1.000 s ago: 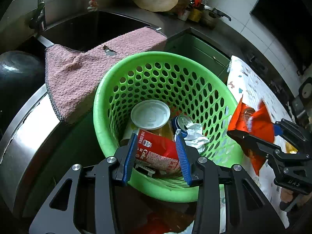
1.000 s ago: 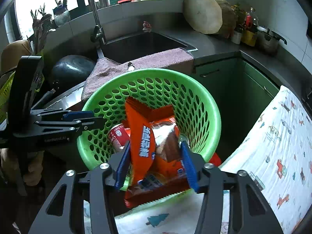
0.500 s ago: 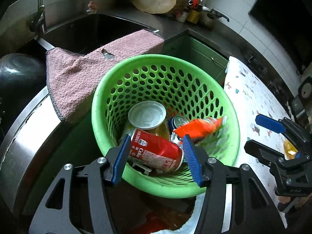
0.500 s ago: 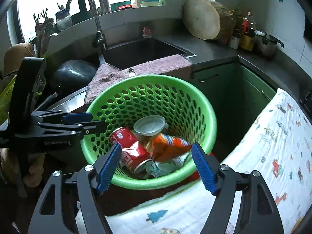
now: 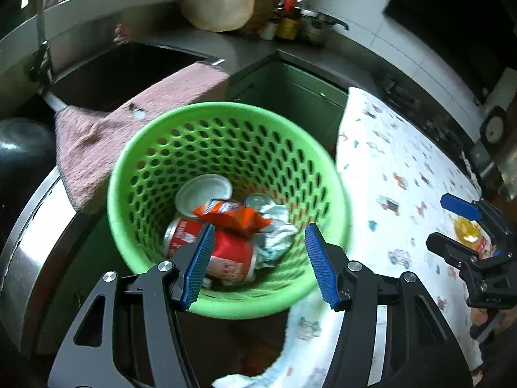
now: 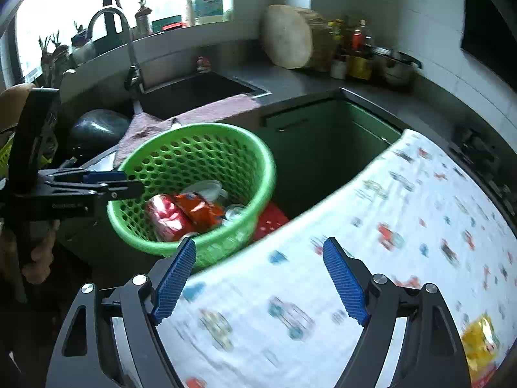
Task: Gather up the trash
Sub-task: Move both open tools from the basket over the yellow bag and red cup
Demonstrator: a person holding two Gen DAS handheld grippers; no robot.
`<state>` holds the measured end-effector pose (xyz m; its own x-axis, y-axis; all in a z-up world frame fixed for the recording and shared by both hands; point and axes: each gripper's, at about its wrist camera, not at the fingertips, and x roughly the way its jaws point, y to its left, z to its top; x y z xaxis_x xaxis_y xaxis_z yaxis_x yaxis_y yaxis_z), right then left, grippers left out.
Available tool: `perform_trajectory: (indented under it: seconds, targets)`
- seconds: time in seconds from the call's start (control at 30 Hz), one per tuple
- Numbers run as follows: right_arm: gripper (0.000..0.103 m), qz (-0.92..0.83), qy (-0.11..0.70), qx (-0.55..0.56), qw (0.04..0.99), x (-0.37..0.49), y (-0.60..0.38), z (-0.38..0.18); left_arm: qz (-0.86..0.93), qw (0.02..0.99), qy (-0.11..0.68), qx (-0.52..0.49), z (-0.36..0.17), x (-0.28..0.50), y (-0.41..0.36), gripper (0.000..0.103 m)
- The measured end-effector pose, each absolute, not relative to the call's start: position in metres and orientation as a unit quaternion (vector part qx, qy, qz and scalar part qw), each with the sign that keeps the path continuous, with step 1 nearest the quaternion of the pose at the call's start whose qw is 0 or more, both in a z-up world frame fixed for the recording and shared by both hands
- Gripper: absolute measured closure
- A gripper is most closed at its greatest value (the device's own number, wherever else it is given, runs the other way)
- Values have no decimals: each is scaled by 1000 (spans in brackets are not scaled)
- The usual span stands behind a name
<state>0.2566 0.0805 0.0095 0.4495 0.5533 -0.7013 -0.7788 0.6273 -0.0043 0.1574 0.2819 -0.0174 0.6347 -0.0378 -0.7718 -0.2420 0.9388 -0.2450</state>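
Observation:
A green perforated basket (image 5: pixel 155 174) (image 6: pixel 258 155) holds a red soda can (image 5: pixel 231 252) (image 6: pixel 164 216), an orange snack wrapper (image 5: pixel 231 213) (image 6: pixel 197 208), a white lid (image 5: pixel 203 190) and crumpled white paper (image 5: pixel 274 229). My left gripper (image 5: pixel 258 263) hovers above the basket's near rim, jaws opening, nothing between them. My right gripper (image 6: pixel 258 279) is over the printed cloth (image 6: pixel 404 226) to the right of the basket, jaws opening and empty. A yellow wrapper (image 6: pixel 480 344) (image 5: pixel 465 229) lies on the cloth at the right.
A pink towel (image 5: pixel 106 135) hangs over the sink edge (image 5: pixel 206 61) behind the basket. A dark round pot (image 6: pixel 97 127) sits at left. Bottles and a round wooden board (image 6: pixel 286 40) stand at the back counter. A hand (image 6: pixel 35 258) holds the left gripper's handle.
The left gripper let the red can drop into the basket and opened. The right gripper released the orange wrapper into the basket, opened wide and drew back to the right over the cloth.

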Motion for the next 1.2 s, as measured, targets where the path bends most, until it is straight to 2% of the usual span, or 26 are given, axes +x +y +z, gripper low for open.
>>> perform_trajectory:
  seconds: [0.03,0.1,0.57,1.2]
  targets:
    - [25,395,341,-164,837,256,73,10,54,890,423,-162,-15,158,275,45]
    - [24,382,342,-163,843,256,54,10,50,892,421,-157,-10,158,264,31]
    - [17,317,349,-168,866,248,-66,7,2,907,409,-106,27,155,168,25]
    - [13,219,394,-194,871,274,-237,-6,-56,896,434,-77,33,180,35,19]
